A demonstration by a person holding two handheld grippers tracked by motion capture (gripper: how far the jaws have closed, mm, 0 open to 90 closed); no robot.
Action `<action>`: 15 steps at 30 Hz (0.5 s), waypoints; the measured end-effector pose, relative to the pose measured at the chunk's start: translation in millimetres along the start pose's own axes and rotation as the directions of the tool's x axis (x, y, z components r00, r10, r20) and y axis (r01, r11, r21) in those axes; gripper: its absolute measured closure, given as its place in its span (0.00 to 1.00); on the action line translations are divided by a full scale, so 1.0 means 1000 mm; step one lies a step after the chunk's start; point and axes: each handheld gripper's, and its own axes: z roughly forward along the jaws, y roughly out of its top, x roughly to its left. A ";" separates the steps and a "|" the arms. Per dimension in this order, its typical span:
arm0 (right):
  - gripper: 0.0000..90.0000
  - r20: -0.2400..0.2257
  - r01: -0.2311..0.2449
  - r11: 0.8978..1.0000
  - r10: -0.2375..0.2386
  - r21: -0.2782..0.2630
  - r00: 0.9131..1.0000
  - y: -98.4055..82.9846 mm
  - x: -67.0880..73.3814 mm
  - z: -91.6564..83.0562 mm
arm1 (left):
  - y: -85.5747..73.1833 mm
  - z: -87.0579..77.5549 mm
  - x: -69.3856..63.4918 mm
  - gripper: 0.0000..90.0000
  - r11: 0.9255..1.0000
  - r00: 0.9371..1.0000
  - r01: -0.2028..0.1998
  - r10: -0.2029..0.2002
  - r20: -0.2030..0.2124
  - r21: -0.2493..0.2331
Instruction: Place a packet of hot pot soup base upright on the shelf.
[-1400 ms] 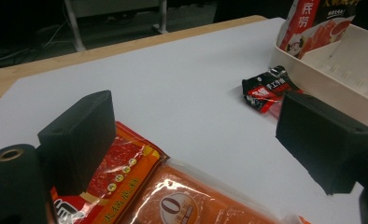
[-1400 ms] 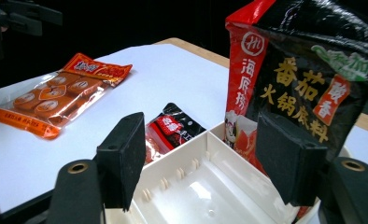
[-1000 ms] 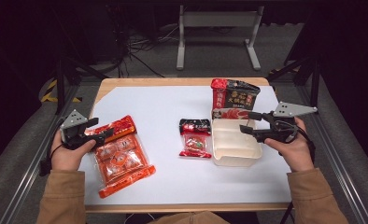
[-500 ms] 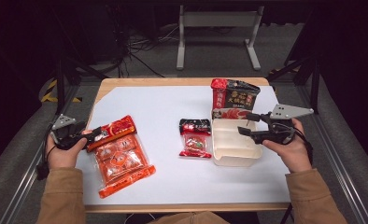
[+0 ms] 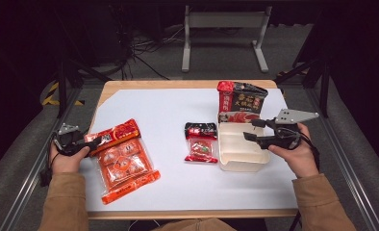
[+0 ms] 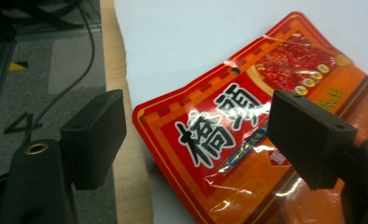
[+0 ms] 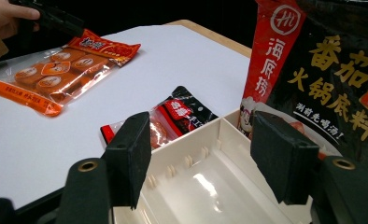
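Red and orange foil makes up the small packet (image 6: 229,135), printed with bold black characters, a punched hole near its top edge. It lies at the left edge of the table (image 5: 168,110), resting partly on a clear bag of orange snacks (image 5: 125,166). The left gripper (image 5: 89,143) sits at the packet's corner, its jaws having just spread wider, straddling the packet without pressing it. The right gripper (image 5: 250,130) hangs over a white tray (image 5: 240,151), jaws having just narrowed a little yet apart, nothing held.
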 end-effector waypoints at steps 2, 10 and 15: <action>0.43 -0.002 0.003 1.000 -0.003 0.001 1.000 0.000 0.000 0.001 | -0.001 0.002 0.002 0.23 1.000 1.000 0.022 -0.022 -0.010 0.007; 0.43 -0.011 0.003 1.000 -0.003 0.005 1.000 0.000 0.002 0.003 | -0.004 0.006 0.006 0.22 0.998 0.999 0.036 -0.036 0.006 0.044; 0.43 -0.012 0.001 1.000 -0.001 0.002 1.000 -0.001 0.001 0.003 | -0.007 0.009 0.006 0.30 0.998 0.998 0.025 -0.029 0.062 0.052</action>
